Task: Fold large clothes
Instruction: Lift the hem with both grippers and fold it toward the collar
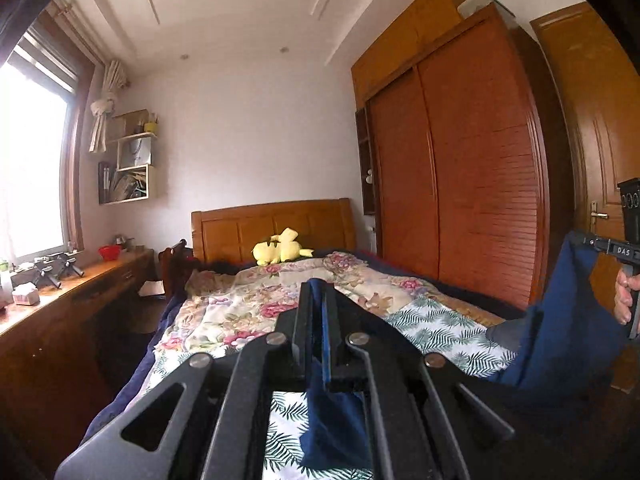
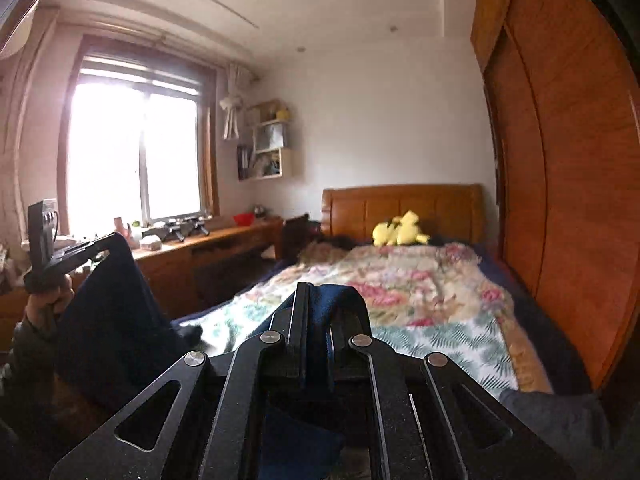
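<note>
Clamped in both black two-finger grippers, left gripper [image 1: 316, 320] and right gripper [image 2: 320, 320]: dark blue fabric garment [image 1: 560, 320], lower centre, above floral quilted bed [image 1: 240, 304]. Unfolded; folding likely all ahead.

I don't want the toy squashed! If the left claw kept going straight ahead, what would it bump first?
Probably the floral quilt on the bed, since the left claw tilts slightly down. The yellow plush toy lies farther back; depth is unclear.

Home bedroom: bed [image 1: 280, 304], wardrobe [image 1: 460, 184].
</note>
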Available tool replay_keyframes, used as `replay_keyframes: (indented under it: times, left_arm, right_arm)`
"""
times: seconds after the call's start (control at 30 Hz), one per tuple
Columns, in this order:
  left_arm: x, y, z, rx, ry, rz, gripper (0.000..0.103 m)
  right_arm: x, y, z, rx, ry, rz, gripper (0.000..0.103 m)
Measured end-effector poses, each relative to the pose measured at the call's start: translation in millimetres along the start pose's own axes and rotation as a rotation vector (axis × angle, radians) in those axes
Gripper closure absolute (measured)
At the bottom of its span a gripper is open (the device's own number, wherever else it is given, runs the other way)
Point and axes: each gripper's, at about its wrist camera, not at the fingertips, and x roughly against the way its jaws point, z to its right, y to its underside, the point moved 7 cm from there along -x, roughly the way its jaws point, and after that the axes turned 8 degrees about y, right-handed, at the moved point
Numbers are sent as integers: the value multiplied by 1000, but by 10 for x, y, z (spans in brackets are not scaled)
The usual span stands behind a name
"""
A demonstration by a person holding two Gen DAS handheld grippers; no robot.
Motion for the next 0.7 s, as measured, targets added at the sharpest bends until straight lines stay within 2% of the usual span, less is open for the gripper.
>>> replay_keyframes:
  times: [0.1, 0.17, 0.27, 0.37, 0.53, 0.7]
  left_arm:
    - [-285, 189, 10, 0, -13, -52, 102]
    - [-636, 420, -71, 12, -18, -111, 102]
    - [-1200, 729, -97, 6, 20, -210, 102]
    - [-1659, 1029, -116, 0, 25, -287, 102]
    - [-2048, 1431, -52, -3, 23, -371, 102]
    - [-2256, 1782, -36, 5, 31, -445, 102]
  right_arm:
    - [-69, 74, 96, -1, 33, -31, 99]
    - [-270, 234, 181, 4, 63, -79, 99]
    - [-738, 608, 342, 12, 111, -175, 99]
    - [-1204, 957, 483, 11, 140, -250, 99]
    - [-1873, 1489, 712, -27, 178, -356, 99]
    - [-2155, 2009, 805, -6, 200, -464, 99]
